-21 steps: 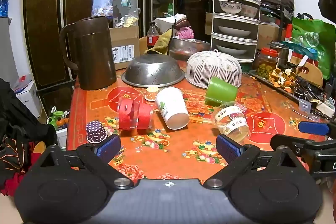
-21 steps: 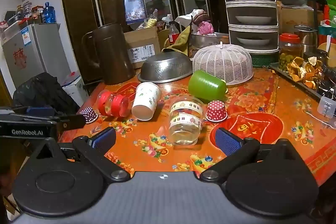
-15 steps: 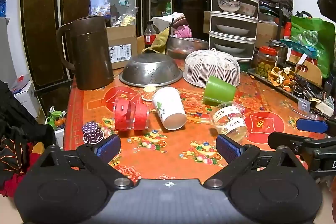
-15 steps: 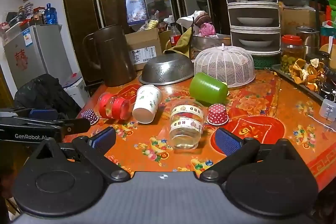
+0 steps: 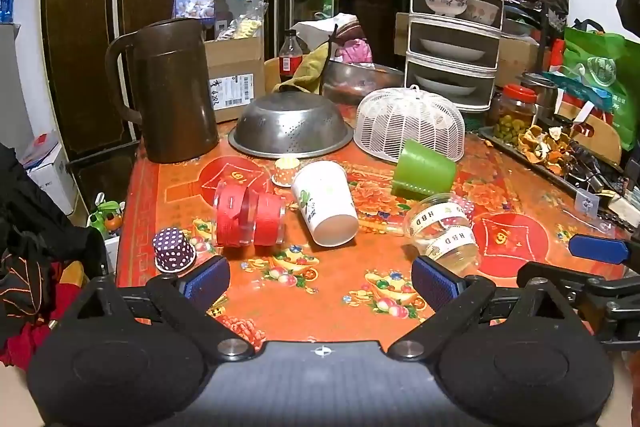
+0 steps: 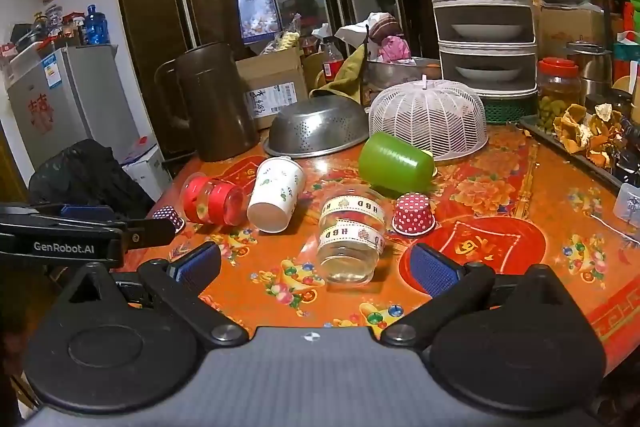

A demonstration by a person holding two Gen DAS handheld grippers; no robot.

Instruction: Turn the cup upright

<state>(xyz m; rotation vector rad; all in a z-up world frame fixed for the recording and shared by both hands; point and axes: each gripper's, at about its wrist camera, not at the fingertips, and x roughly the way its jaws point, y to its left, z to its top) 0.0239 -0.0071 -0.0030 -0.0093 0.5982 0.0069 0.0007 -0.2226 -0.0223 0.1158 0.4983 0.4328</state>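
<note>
I have both grippers hovering over the near edge of the table (image 5: 344, 311), each with its jaws spread wide and nothing between them: the left gripper (image 5: 320, 279) sits toward the near left corner, the right gripper (image 6: 316, 267) further along the same edge. Several cups lie on their sides in the middle of the table. The white paper cup (image 5: 324, 203) lies tipped with its open mouth facing the near edge, just beside the red-banded clear cup (image 5: 248, 215) on its left. The clear glass (image 6: 352, 235) with lettered tape bands lies straight ahead of my right gripper, mouth toward me. The green cup (image 6: 394, 163) lies on its side against the white mesh cover (image 6: 428, 119), near the far edge beside the upturned steel colander (image 5: 290, 127).
</note>
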